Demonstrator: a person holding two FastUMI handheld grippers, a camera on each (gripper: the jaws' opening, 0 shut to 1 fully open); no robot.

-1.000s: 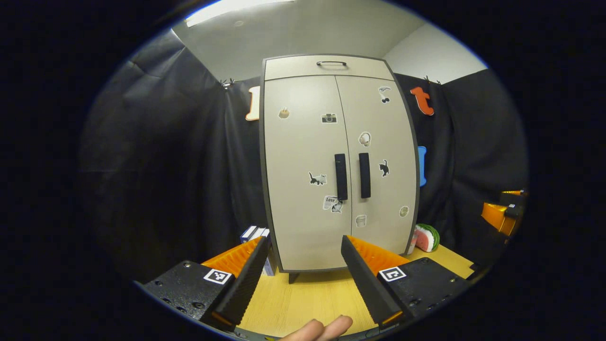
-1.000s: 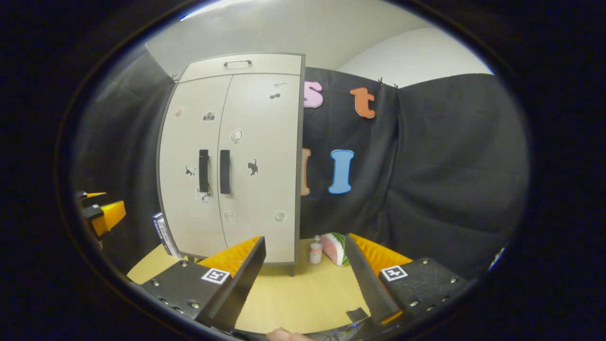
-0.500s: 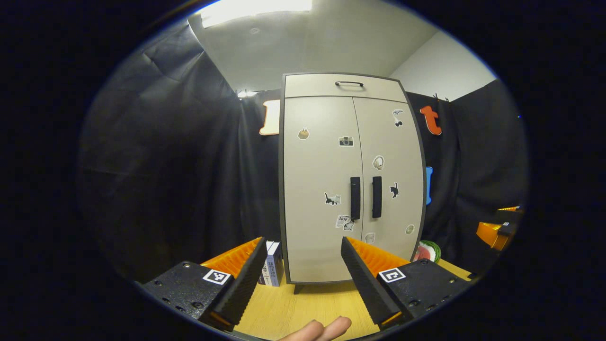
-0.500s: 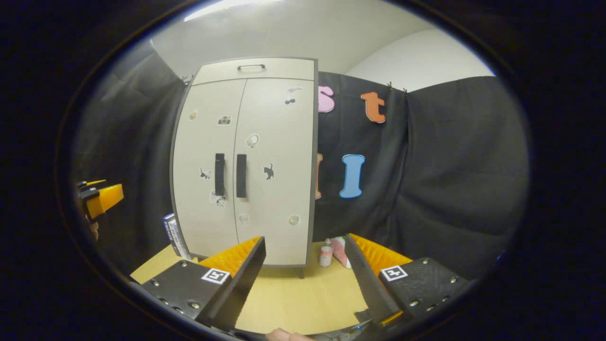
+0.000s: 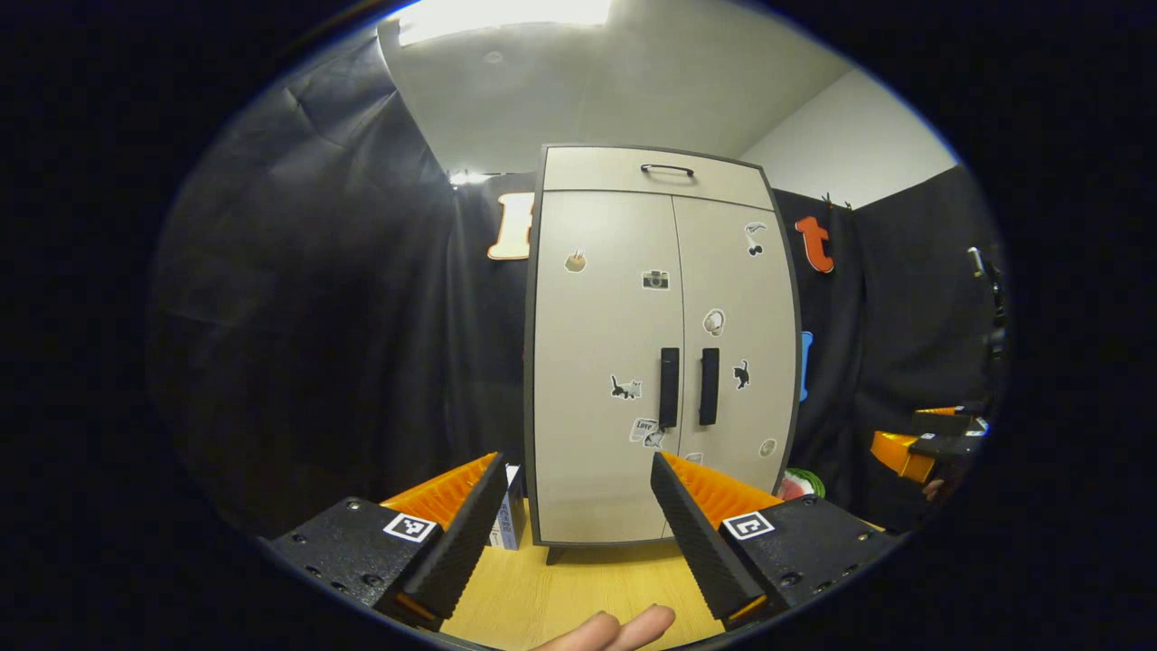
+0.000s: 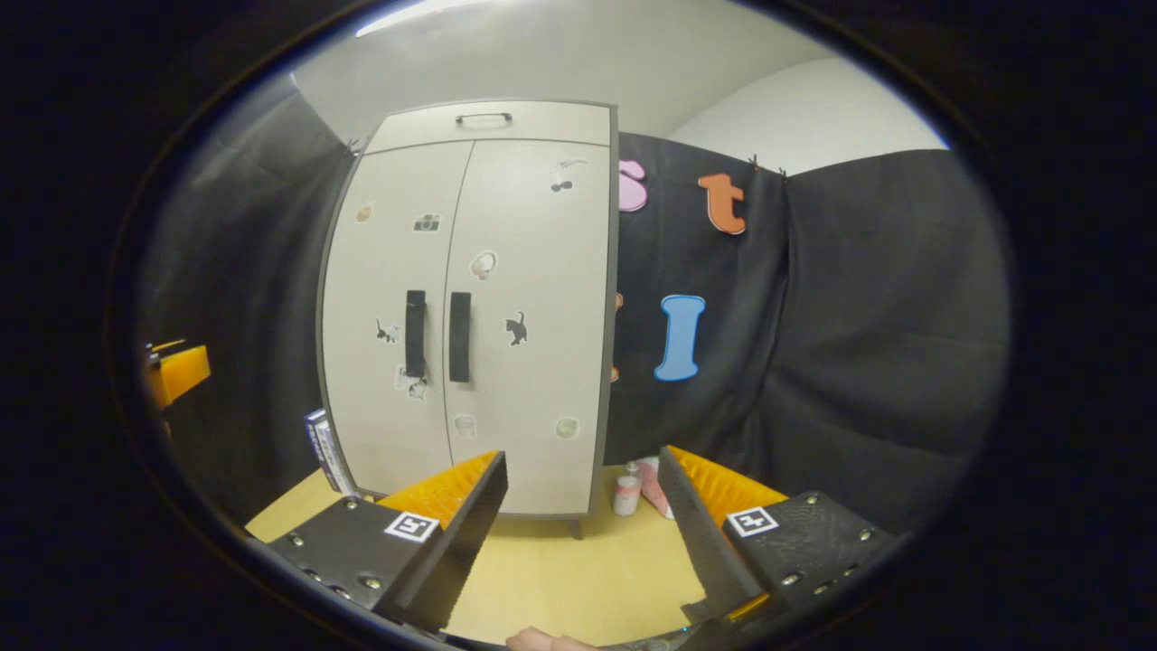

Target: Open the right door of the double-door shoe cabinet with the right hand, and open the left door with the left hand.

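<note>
Left gripper view: the left gripper hangs over the near tabletop, fingers spread and holding nothing; a person's fingertips show at the bottom edge. A small box with print too small to read stands on the tabletop just left of the cabinet. The cabinet stands at the far side, both doors shut: left door and right door, each with a dark vertical handle beside the central seam. Stickers dot the doors, among them a camera and a cat; one low sticker carries the word "Love". A drawer front with a bar pull tops the cabinet. A watermelon-slice toy lies just right of the cabinet. The right gripper shows at far right.

Right gripper view: the left gripper shows at the left edge. The cabinet stands left of centre. The right gripper has its fingers spread and empty, well apart from the handles. A small bottle stands right of the cabinet.
</note>
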